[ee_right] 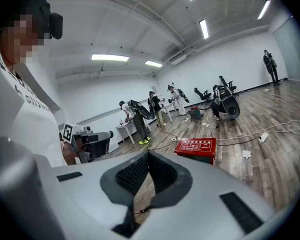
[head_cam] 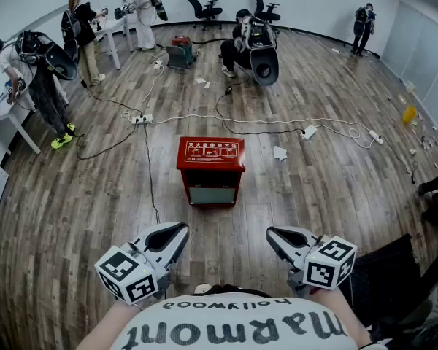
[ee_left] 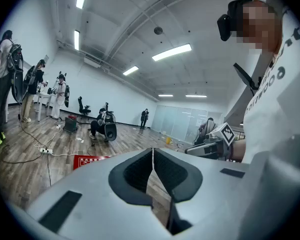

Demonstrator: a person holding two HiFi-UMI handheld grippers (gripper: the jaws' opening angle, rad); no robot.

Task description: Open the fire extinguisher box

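Fire extinguisher box (head_cam: 210, 170), red metal with white print on its flat top and a pale window panel in its front, stands on the grey-brown wood-plank floor (head_cam: 314, 188), ahead of both sets of fingertips and roughly midway between them, well apart from either. The left gripper (head_cam: 179, 230), grey plastic with a marker cube at its rear, is held low near the person's white shirt (head_cam: 233, 327); its dark ribbed fingers (ee_left: 135, 171) are pressed together with only a hairline seam between them and nothing caught there. The right gripper (head_cam: 272, 232), of the same make, sits just across from it, and its fingers (ee_right: 132, 176) are likewise closed on nothing. From the left fingers the box lies forward and to the right; from the right fingers, forward and to the left. A thin black cable (head_cam: 150, 173) runs along the floor beside the box's left side, coming from a white power strip (head_cam: 141, 119) beyond the box, further from the fingers.
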